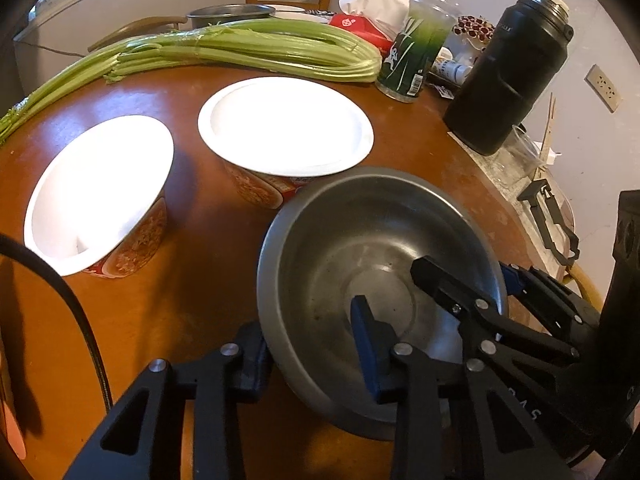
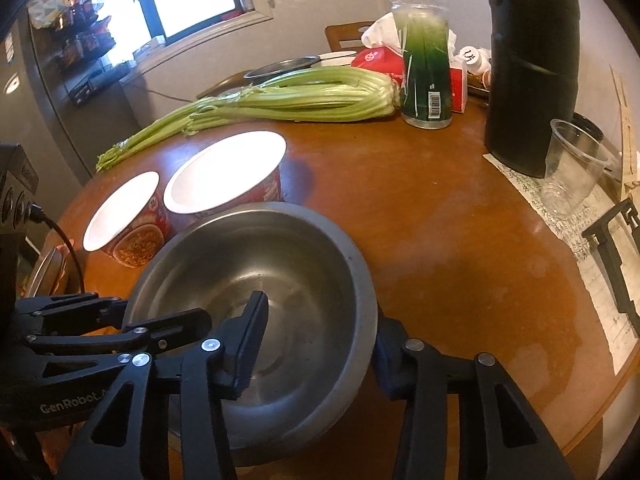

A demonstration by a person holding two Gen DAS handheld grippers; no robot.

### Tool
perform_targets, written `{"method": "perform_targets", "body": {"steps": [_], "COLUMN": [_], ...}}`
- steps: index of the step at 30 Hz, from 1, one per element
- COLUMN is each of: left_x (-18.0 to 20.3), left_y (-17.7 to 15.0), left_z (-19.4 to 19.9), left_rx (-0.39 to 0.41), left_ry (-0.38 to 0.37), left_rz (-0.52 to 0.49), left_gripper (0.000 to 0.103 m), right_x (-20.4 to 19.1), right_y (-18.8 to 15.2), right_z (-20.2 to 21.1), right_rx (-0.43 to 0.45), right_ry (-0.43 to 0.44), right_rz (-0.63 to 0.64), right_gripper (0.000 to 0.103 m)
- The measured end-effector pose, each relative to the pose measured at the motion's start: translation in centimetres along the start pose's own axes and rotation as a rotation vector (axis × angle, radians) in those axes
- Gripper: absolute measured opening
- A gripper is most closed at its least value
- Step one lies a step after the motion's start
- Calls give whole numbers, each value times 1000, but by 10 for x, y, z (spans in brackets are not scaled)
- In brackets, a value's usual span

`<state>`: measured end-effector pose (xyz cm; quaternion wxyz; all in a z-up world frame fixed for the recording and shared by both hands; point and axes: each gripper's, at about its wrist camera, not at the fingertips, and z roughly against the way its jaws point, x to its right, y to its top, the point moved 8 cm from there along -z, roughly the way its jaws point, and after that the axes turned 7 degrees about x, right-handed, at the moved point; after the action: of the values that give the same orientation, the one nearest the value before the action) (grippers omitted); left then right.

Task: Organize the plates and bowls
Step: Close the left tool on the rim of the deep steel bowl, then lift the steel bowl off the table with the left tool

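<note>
Straddling steel bowl (image 1: 348, 256) rim, both claws.

The steel bowl (image 1: 360, 264) hides its own near wall behind both grippers' fingers, and its rim covers the base of the nearer noodle cup (image 1: 280, 128). Whether either gripper truly pinches the rim or only straddles it cannot be told. Both noodle cups' insides are blown out white — contents unreadable. The black flask (image 2: 532, 64) is cut off at the top in the right wrist view. Print on the paper (image 2: 600, 280) under the plastic cup (image 2: 572, 168) is too small to read — as is the bottle (image 2: 426, 72) label.
</note>
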<state>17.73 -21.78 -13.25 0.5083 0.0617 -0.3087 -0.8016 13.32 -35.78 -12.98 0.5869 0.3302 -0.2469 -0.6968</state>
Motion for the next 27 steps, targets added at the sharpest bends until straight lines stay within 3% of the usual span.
{"method": "perform_targets", "body": {"steps": [27], "left_x": [-38], "left_y": [-15], "left_z": [47], "left_rx": [65], "left_ry": [60], "left_rz": [33], "left_gripper": [36], "right_x": [-62], "right_y": [-1], "right_z": [20], "right_rx": [16], "right_ry": [70], "right_rz": [114], "right_gripper": [48]}}
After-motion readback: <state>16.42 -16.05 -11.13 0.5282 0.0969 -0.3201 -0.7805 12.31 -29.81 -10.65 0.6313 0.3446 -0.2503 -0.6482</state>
